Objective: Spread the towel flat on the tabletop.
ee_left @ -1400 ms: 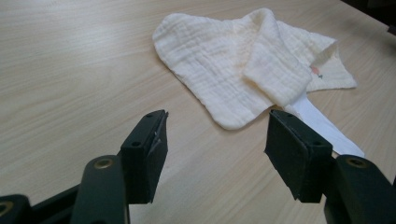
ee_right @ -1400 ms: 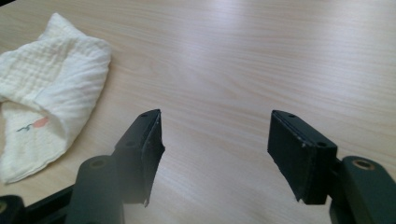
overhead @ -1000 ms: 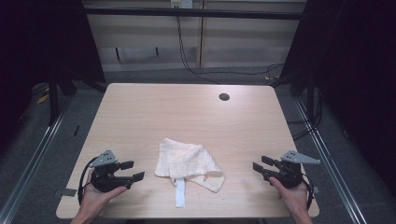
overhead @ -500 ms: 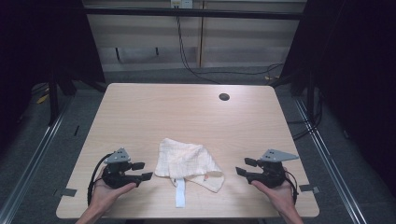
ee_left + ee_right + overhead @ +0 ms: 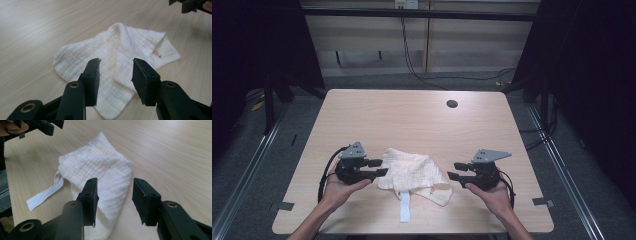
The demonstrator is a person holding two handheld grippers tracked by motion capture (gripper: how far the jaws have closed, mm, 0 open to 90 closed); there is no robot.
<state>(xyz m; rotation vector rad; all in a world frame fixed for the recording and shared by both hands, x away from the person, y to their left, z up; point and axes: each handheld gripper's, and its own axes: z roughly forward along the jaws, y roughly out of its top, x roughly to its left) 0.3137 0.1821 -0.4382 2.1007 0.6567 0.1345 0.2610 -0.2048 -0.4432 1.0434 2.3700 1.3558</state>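
Observation:
A crumpled cream cloth (image 5: 412, 172) with a white strap (image 5: 404, 206) lies on the wooden table (image 5: 412, 120) near its front edge. My left gripper (image 5: 379, 167) points right at the cloth's left edge; its jaws have just been closing and stand apart above the cloth (image 5: 117, 57), with nothing pinched. My right gripper (image 5: 454, 171) points left, just short of the cloth's right corner. Its jaws have also been closing and stay open over the cloth (image 5: 100, 167). A small pink mark (image 5: 156, 53) shows on one corner.
A dark round hole (image 5: 452, 104) sits in the table's far right part. Metal rails (image 5: 557, 160) run along both sides of the table, and cables (image 5: 412, 55) hang behind it. The other gripper (image 5: 37, 125) shows at the top of each gripper view.
Both grippers have moved inward from the table's sides toward the cloth and now flank it. Their jaws are narrower than before. The cloth has not moved.

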